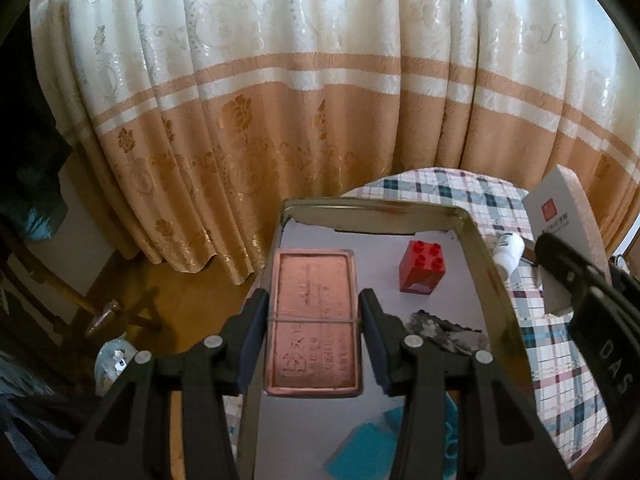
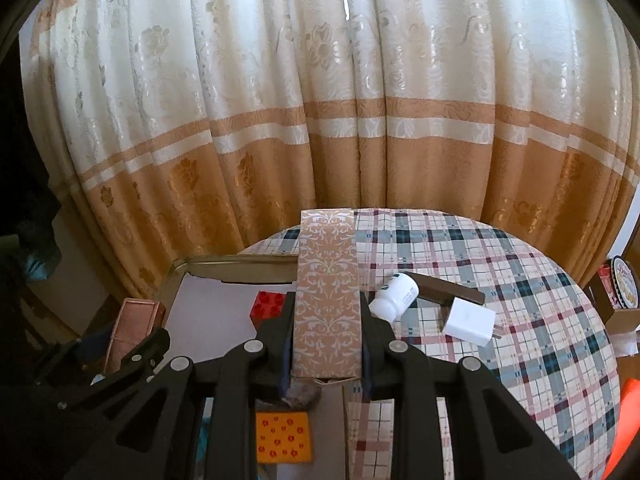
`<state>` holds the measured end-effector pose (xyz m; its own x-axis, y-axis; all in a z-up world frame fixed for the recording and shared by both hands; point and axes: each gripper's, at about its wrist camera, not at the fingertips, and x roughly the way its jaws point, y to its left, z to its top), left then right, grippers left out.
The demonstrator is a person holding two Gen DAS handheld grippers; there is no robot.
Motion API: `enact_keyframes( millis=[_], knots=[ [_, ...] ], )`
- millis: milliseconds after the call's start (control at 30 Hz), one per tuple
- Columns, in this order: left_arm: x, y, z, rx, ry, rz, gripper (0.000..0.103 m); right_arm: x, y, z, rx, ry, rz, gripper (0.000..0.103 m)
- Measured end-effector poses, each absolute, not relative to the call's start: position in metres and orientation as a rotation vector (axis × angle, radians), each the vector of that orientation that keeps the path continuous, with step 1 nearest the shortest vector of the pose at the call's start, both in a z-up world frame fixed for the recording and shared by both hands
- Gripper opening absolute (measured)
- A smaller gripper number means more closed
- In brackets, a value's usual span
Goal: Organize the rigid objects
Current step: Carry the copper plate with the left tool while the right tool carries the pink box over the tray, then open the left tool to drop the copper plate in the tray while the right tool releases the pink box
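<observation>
Left wrist view shows the left gripper (image 1: 314, 322) clamped on a copper-coloured tin (image 1: 314, 320), held over the left side of a metal tray (image 1: 494, 280) on the checked worktop (image 1: 560, 360). A red brick (image 1: 424, 266) stands in the tray's far right part, and a grey lump (image 1: 444, 330) lies nearer. In the right wrist view, the right gripper (image 2: 326, 340) is closed on a long patterned box (image 2: 326, 300), above the tray's right edge. A white bottle (image 2: 394, 294) and a white plug (image 2: 468, 320) lie on the worktop to the right, near each other.
</observation>
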<state>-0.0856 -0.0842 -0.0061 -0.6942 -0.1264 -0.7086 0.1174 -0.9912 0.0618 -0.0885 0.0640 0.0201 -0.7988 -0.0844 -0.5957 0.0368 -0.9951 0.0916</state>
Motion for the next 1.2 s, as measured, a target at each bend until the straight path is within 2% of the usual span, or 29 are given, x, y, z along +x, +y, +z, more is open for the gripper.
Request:
enact_keyframes(
  millis=[867,900,967,1000,1033,1133,1200],
  knots=[
    [-0.125,-0.078,-0.028,1.297,-0.198,-2.678,0.048,-0.138,0.048,-0.027,1.298,-0.099,-2.727,0.029],
    [-0.126,-0.078,-0.029,1.318,-0.187,-2.673,0.057,-0.138,0.048,-0.029,1.311,-0.121,-2.699,0.031],
    [-0.126,-0.077,-0.028,1.337,-0.165,-2.676,0.061,-0.137,0.053,-0.030,1.332,-0.144,-2.702,0.041],
    [-0.125,-0.077,-0.027,1.336,-0.159,-2.673,0.064,-0.135,0.057,-0.029,1.331,-0.163,-2.711,0.041],
    [-0.124,-0.075,-0.025,1.315,-0.171,-2.658,0.074,-0.133,0.061,-0.028,1.316,-0.200,-2.699,0.041],
    [-0.116,-0.072,-0.015,1.216,-0.223,-2.647,0.095,-0.124,0.073,-0.024,1.274,-0.292,-2.690,0.042],
    [-0.110,-0.071,-0.008,1.178,-0.220,-2.664,0.097,-0.118,0.079,-0.018,1.240,-0.314,-2.720,0.049]
  ],
)
